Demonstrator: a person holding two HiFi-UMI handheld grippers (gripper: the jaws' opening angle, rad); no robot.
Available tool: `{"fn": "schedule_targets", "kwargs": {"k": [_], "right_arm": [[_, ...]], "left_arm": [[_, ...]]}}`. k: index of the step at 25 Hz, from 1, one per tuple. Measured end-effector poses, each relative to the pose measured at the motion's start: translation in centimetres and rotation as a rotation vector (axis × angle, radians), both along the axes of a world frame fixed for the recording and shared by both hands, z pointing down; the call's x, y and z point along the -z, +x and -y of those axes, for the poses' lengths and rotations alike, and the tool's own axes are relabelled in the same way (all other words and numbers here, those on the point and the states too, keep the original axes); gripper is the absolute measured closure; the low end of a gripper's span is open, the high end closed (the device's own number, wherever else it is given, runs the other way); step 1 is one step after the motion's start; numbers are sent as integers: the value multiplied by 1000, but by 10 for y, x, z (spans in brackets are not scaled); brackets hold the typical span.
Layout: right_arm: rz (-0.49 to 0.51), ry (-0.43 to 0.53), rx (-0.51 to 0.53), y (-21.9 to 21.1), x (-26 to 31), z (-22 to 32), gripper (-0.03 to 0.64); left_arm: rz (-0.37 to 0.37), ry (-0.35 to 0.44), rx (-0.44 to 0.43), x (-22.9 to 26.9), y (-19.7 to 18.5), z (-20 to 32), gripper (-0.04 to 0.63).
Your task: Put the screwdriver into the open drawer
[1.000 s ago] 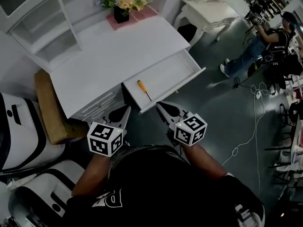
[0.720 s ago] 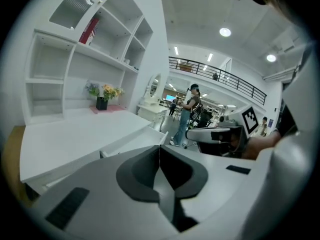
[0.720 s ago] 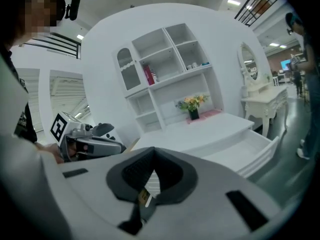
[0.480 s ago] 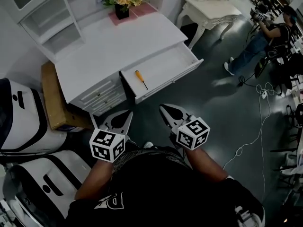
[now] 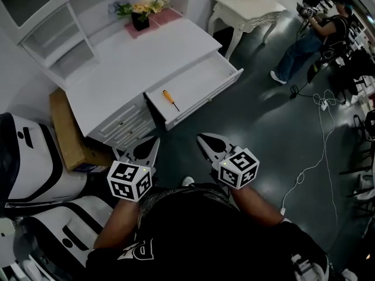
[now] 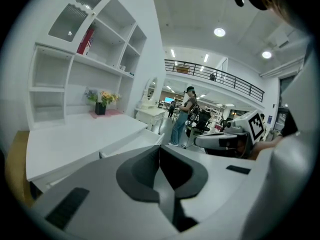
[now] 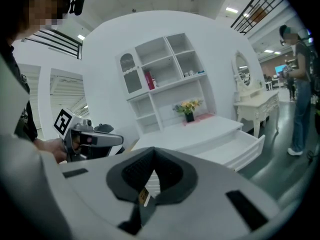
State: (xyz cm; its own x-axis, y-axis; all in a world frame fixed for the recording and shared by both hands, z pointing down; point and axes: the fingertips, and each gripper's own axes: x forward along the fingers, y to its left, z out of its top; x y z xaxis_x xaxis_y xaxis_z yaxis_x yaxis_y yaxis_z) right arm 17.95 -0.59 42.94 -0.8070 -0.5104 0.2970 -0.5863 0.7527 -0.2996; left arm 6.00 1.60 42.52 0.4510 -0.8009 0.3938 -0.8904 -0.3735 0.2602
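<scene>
In the open drawer [image 5: 200,79], a screwdriver [image 5: 170,99]; left gripper [image 5: 156,139], right gripper [image 5: 199,137] fingers [image 5: 210,144] clenched.

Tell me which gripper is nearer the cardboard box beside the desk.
Left. The left gripper is just right of the cardboard box; the right gripper is farther right.

Left gripper [image 5: 154,140]: held low in front of the torso, tips pointing forward and slightly down, jaws together, nothing between them.
Right gripper [image 5: 200,137]: beside it with a gap between, same pose, jaws together, empty.
Left forearm [image 5: 114,218], right forearm [image 5: 253,201]: bent, close to the body.
</scene>
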Motion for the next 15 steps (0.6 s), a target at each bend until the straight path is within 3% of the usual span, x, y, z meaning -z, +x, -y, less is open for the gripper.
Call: {"fn": "schedule_targets", "kwargs": {"k": [15], "right_arm": [[9,8,-142,-52,11,-4,607]], "left_arm": [[3,6,-120,15,-54,4,580]]}}
